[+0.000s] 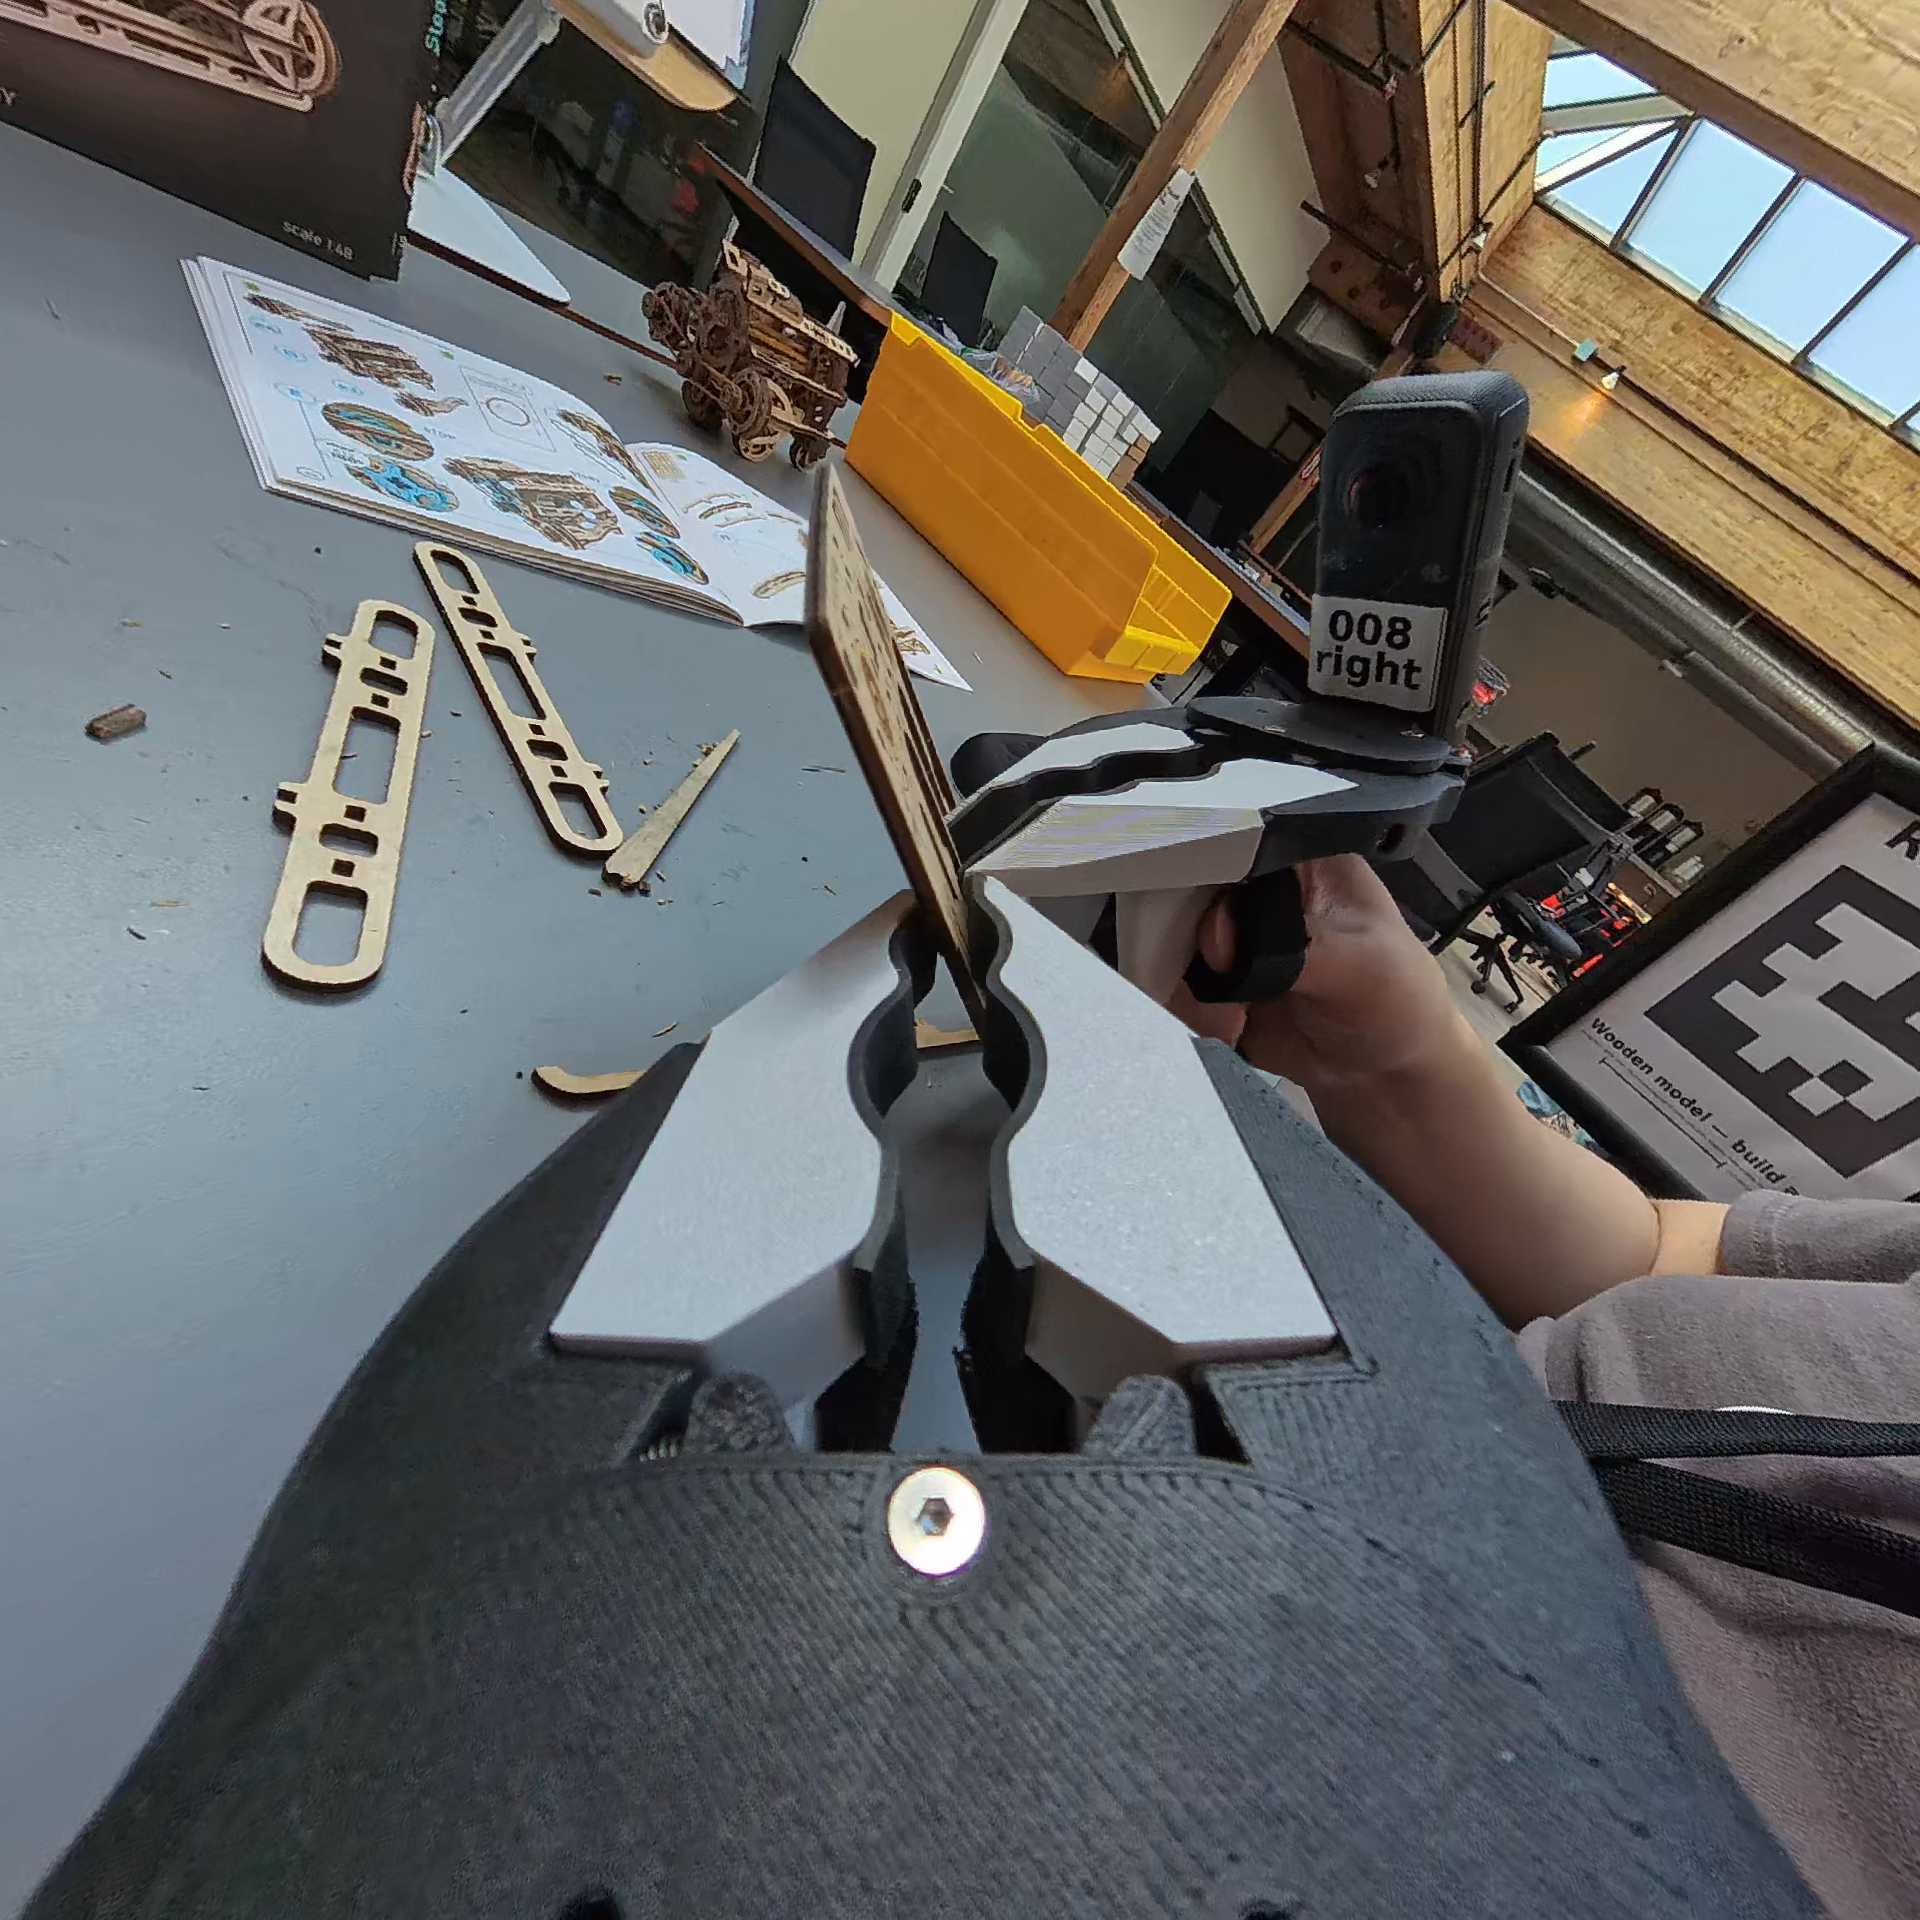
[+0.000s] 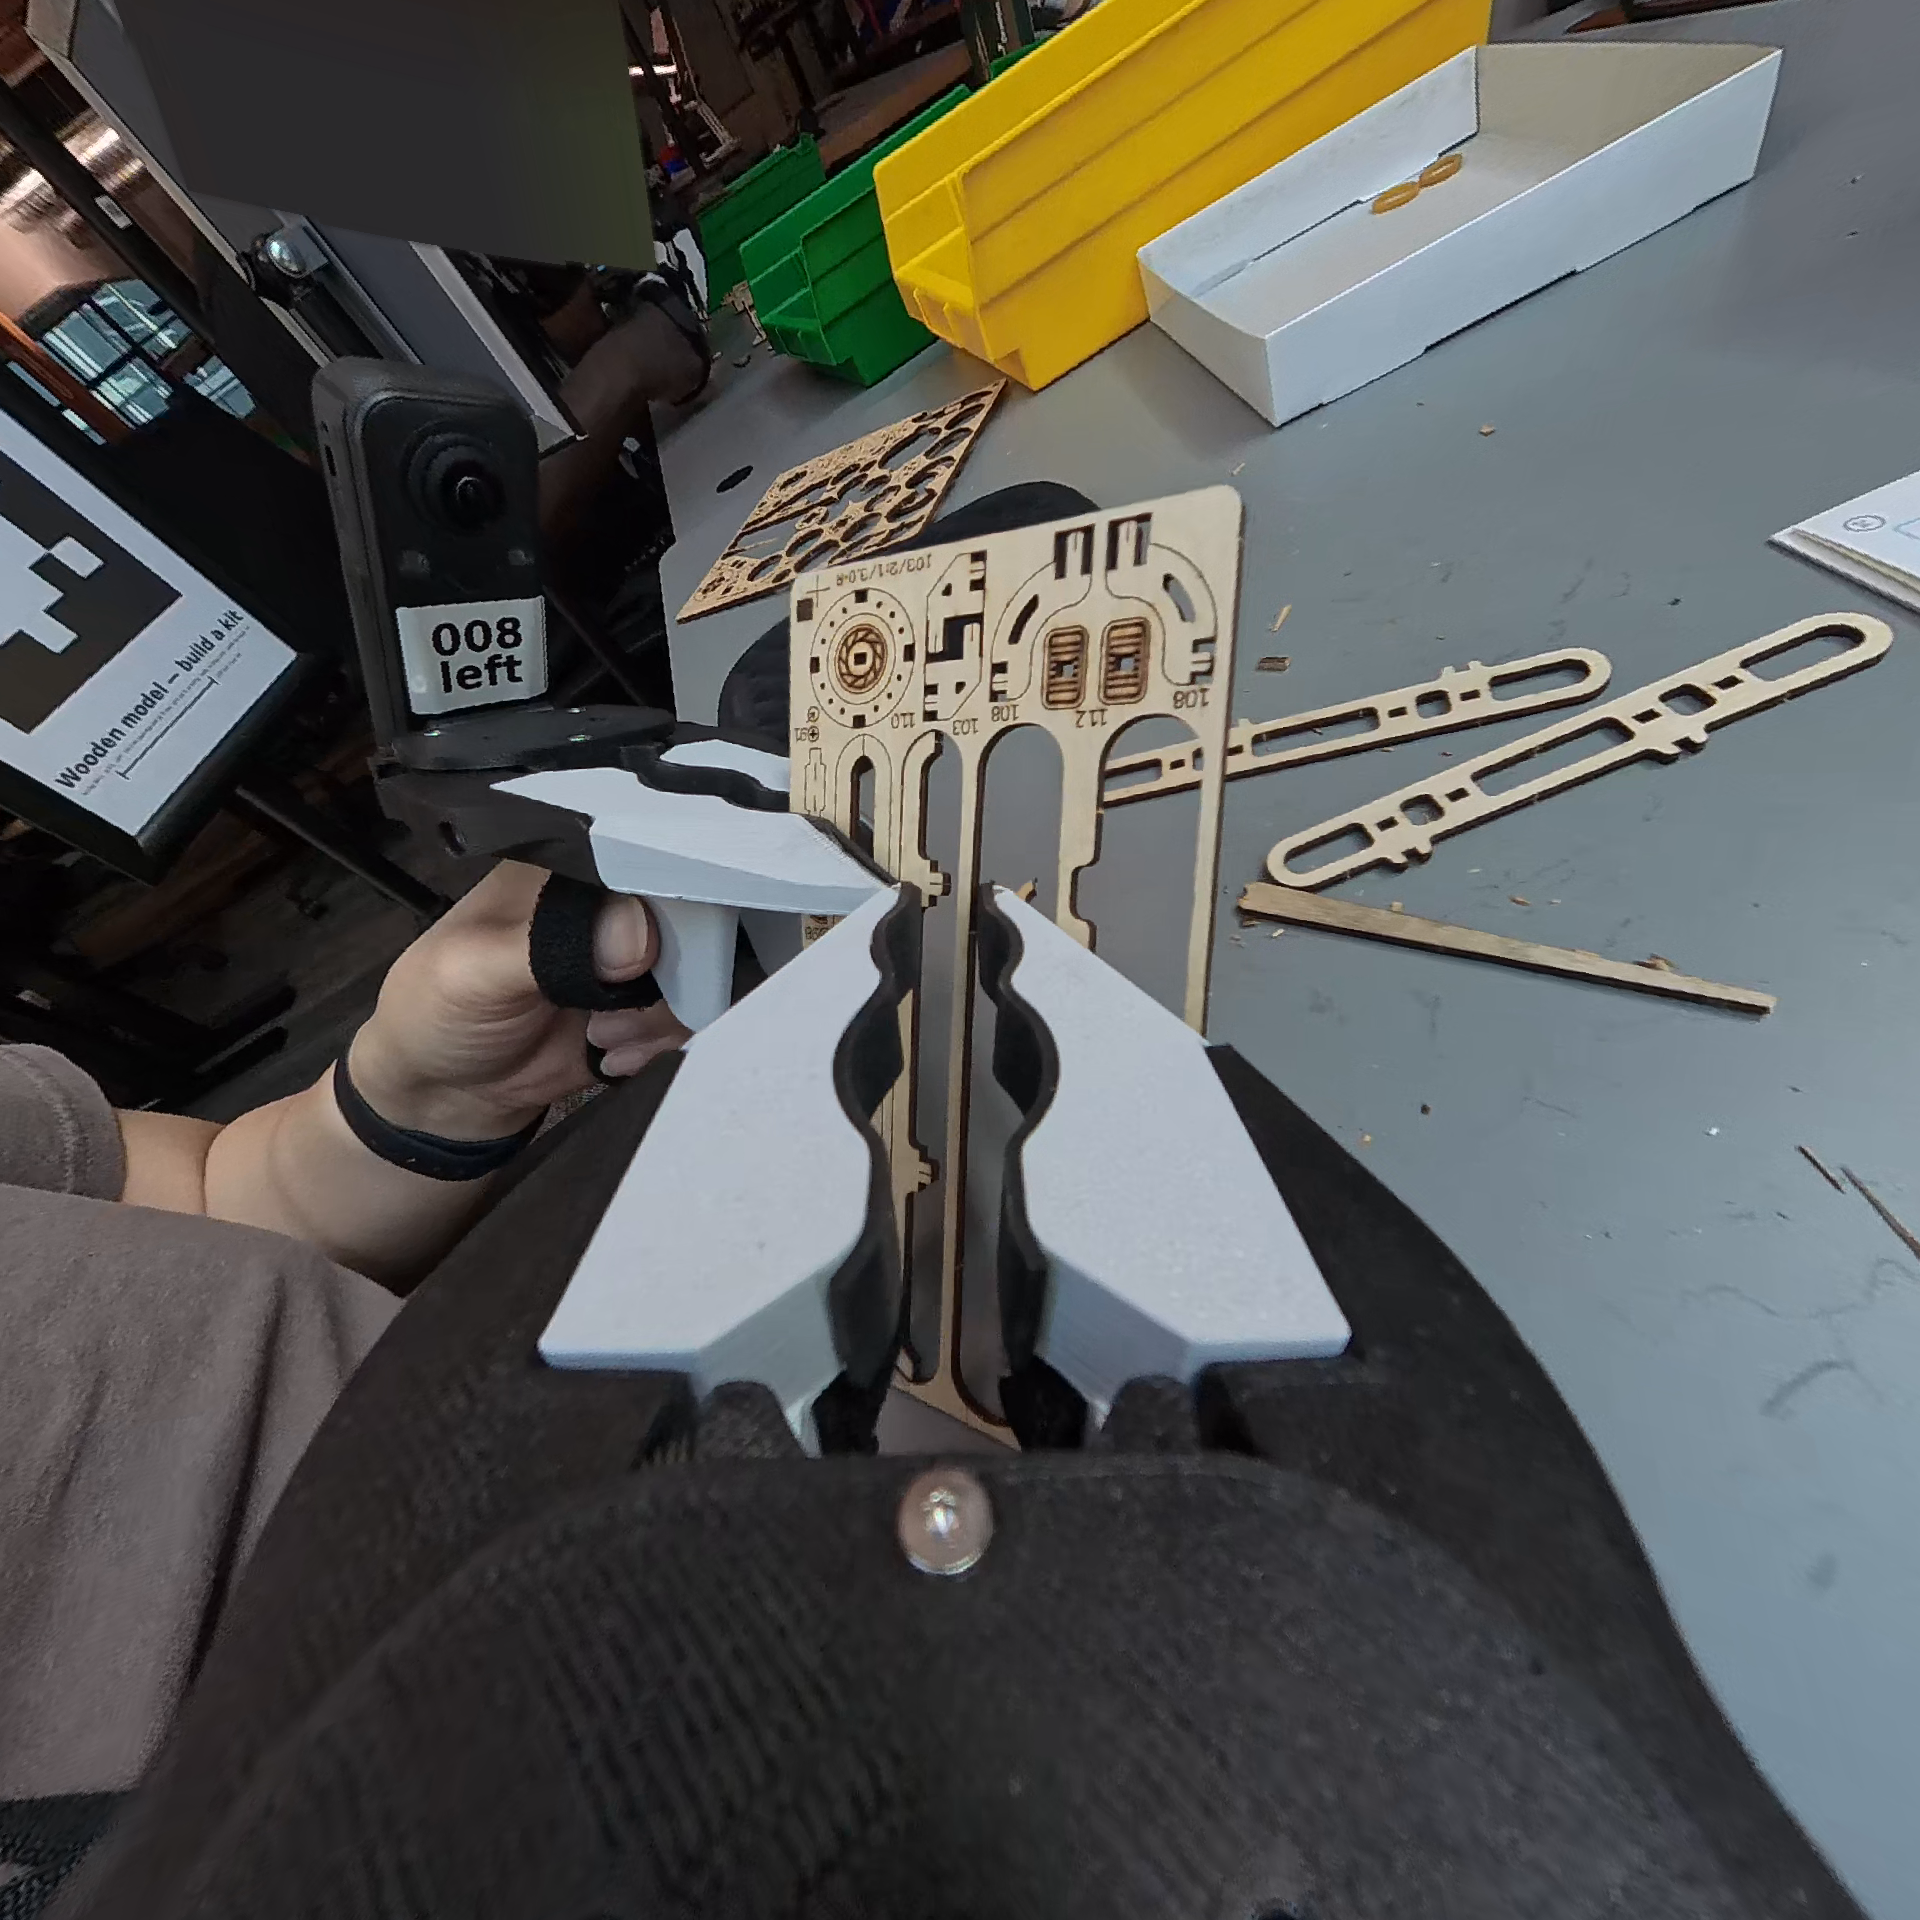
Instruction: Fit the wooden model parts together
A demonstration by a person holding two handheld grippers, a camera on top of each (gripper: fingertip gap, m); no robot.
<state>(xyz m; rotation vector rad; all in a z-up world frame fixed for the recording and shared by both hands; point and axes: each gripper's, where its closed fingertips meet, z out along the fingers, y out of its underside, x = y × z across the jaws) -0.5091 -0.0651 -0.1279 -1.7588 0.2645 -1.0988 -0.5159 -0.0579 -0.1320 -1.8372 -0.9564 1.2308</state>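
A wooden parts sheet [image 2: 1101,623] with laser-cut pieces stands upright over the grey table [image 2: 1558,1195]. In the left wrist view the sheet [image 1: 873,665] shows edge-on. My left gripper [image 1: 951,914] is shut on its lower edge, and it also shows in the right wrist view [image 2: 873,883] at the sheet's left edge. My right gripper [image 2: 945,899] faces the sheet's flat side with a narrow gap between its fingers and nothing in it. Its tips [image 1: 971,847] sit at the sheet's face. Two loose slotted wooden strips [image 2: 1371,717] [image 2: 1579,748] lie on the table.
A thin wooden sliver [image 2: 1496,951] lies near the strips. An open instruction booklet [image 1: 468,447], a finished wooden model [image 1: 748,364], a yellow bin [image 2: 1143,156], green bins [image 2: 810,270], a white box tray [image 2: 1455,208] and a spent sheet [image 2: 862,499] sit farther back. A framed sign [image 1: 1766,1039] stands beside the table. The tips of both grippers are at nearly the same place.
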